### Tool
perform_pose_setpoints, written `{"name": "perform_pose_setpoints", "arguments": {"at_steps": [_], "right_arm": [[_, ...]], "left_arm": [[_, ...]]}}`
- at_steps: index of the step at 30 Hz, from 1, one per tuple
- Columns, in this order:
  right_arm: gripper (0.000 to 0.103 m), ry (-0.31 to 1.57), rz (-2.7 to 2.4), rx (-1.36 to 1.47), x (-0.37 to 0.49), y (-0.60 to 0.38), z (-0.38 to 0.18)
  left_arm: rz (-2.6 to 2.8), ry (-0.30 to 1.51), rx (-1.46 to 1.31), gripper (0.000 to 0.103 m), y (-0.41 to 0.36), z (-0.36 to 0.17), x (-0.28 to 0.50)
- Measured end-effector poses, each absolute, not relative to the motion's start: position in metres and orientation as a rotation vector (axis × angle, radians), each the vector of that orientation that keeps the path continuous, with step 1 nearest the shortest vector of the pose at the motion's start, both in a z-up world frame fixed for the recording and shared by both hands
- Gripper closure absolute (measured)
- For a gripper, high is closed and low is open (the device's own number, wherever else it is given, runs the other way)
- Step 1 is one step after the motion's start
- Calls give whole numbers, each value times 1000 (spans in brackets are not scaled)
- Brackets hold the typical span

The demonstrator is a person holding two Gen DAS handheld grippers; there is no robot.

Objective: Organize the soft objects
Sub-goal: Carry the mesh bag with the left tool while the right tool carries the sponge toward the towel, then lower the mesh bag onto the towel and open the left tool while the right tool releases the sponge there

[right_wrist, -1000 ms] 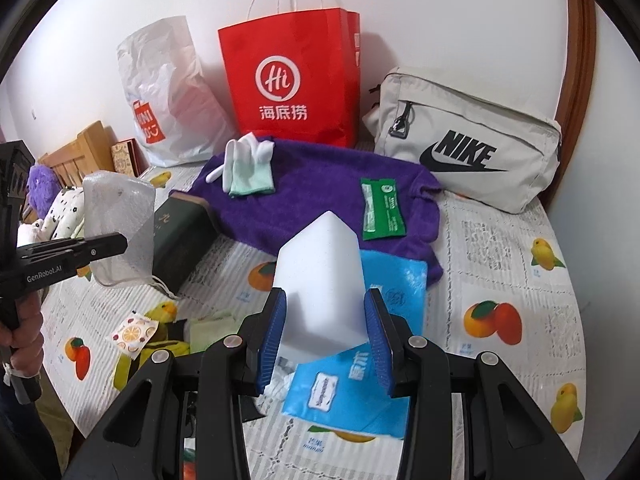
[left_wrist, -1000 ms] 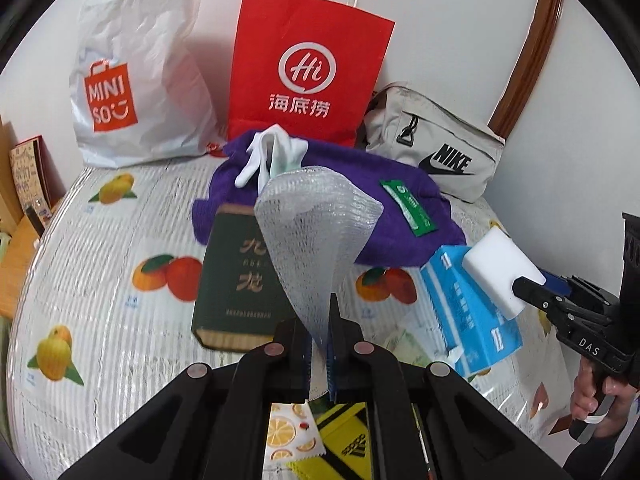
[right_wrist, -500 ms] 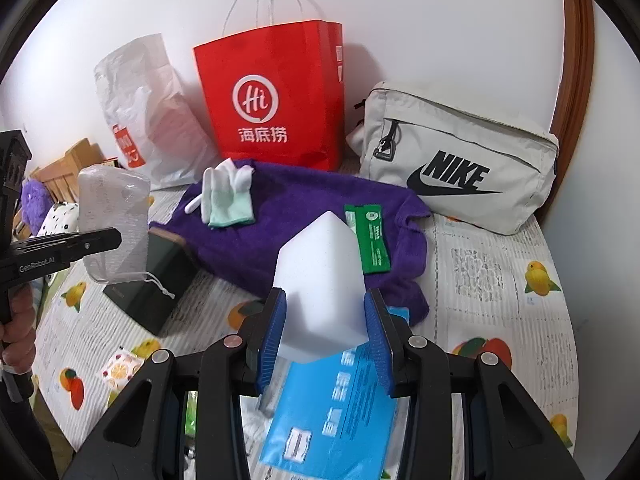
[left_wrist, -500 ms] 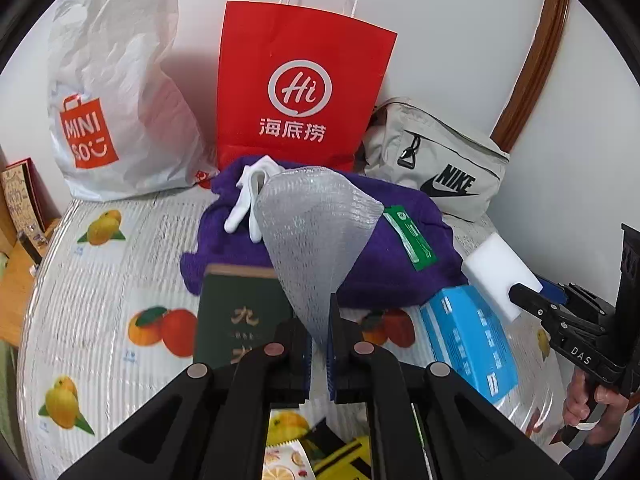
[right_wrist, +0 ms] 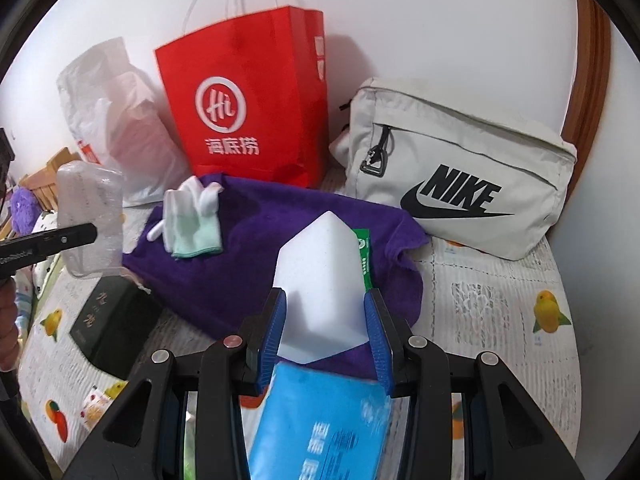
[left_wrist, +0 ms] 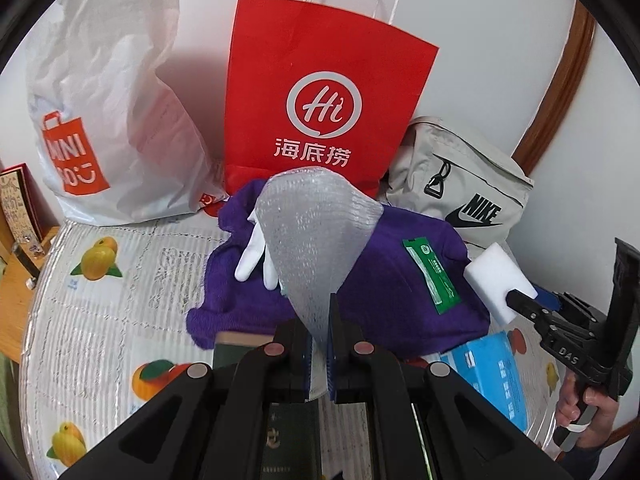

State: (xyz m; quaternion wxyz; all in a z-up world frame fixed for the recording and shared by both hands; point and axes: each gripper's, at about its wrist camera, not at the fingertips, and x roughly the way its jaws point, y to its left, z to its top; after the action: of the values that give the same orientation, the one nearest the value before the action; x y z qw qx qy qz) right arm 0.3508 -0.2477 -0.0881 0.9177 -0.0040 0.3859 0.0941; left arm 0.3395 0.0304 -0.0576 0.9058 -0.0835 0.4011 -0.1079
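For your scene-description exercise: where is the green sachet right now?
The green sachet lies flat on the purple towel, toward its right end in the left wrist view, just behind the white sponge held in the right gripper.

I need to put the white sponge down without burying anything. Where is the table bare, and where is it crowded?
Bare patches: the fruit-print tablecloth between the purple towel and the Nike bag, and the left stretch below the Miniso bag. Crowded: the towel carries gloves and a green packet; the dark box and blue pack fill the near edge.
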Motion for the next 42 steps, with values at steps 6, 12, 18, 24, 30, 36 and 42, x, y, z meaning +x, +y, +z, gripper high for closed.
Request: {"name": "perform_pose_setpoints", "arguments": {"at_steps": [6,12,18,24,30,36,42], "right_arm": [[63,839,206,-16,377,-245,-105],[63,883,199,-24,393,-245,-119],[63,925,178,-23,403,-249,-131],[62,951,181,-38,409,-246,-139],[61,992,173,-41,415,-248,-146],[49,983,171,-29,413,-250,-143],[36,958,153,-32,404,-252,-134]], "left_arm": [[-249,847,-174,97,24,-63,367],[-278,901,-171,97,10,-81,400],[-250,991,-157,97,9,-112,420],[-237,1037,-162,97,13,-127,428],[-218,1050,-147,97,16,-130,436],[-215,1026,-124,58,14,-126,433],[-191,1015,-118,50,20,-115,424]]}}
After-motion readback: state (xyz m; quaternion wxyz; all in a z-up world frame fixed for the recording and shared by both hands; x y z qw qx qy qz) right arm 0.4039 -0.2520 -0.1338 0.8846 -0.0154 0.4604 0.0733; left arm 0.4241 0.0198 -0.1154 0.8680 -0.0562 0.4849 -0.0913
